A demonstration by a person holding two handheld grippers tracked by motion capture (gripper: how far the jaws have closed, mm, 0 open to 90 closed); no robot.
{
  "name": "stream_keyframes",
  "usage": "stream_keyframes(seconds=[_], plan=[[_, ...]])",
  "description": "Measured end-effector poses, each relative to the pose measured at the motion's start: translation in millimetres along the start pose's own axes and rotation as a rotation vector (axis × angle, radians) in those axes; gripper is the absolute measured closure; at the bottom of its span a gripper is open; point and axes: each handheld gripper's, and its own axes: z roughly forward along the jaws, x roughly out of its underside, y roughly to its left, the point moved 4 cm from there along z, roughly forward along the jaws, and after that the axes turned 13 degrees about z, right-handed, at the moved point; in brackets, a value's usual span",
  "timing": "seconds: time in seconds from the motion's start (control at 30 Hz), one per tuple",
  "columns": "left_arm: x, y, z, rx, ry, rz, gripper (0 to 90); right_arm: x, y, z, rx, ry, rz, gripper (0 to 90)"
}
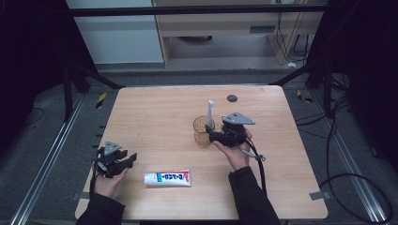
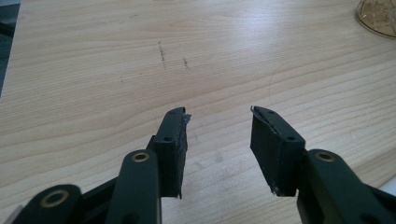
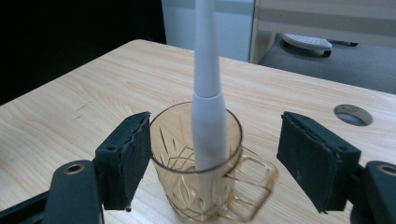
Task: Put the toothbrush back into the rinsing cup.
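The right gripper (image 1: 212, 135) sits right of centre in the high view, held in the person's right hand (image 1: 236, 152), its jaws pointing toward frame left at an amber glass mug (image 1: 203, 130). In the right gripper view the jaws stand wide apart, one on either side of the mug (image 3: 205, 184); the left pad lies just at the rim, though contact cannot be confirmed, and the right pad stands clear of the handle. Nothing is gripped.

A white toothbrush (image 3: 207, 93) stands near upright inside the mug, its upper part running out of the top of that frame. In the high view its top (image 1: 210, 112) rises above the mug rim.

The left gripper (image 1: 130, 159) rests at lower left of the high view, held in the left hand (image 1: 109, 182), well apart from the mug. In the left gripper view its jaws are parted over bare wood with nothing between them; an edge of the mug (image 2: 379, 21) appears at upper right of that frame.

A toothpaste tube (image 1: 167, 178) lies flat near the lower centre of the table (image 1: 155, 112), between the two hands and touched by neither gripper. A dark round grommet (image 1: 231, 98) sits at the table's far edge.
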Motion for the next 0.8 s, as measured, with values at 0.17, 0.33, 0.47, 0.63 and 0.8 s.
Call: stream_keyframes(seconds=[0.17, 0.33, 0.47, 0.63, 0.8], plan=[[-0.9, -3.4, -0.8, 0.027, -0.002, 0.004, 62.7, -3.6, -7.5, -19.6, 0.003, 0.022, 0.003, 25.8], [-1.3, -6.9, -1.1, 0.046, 0.005, 0.019, 67.8, -4.0, -14.9, -39.0, 0.019, 0.039, -0.017, 31.3], [-1.5, -9.3, -2.2, 0.061, 0.012, 0.031, 73.3, -2.2, -20.9, -53.9, 0.041, 0.038, -0.041, 35.1], [-2.7, -14.3, -3.2, 0.085, 0.015, 0.050, 77.0, 5.7, -30.8, -67.7, 0.065, 0.056, -0.037, 37.0], [-2.4, -19.8, -3.1, 0.116, 0.034, 0.073, 79.5, 20.1, -44.5, -81.1, 0.084, 0.078, -0.035, 38.7]])
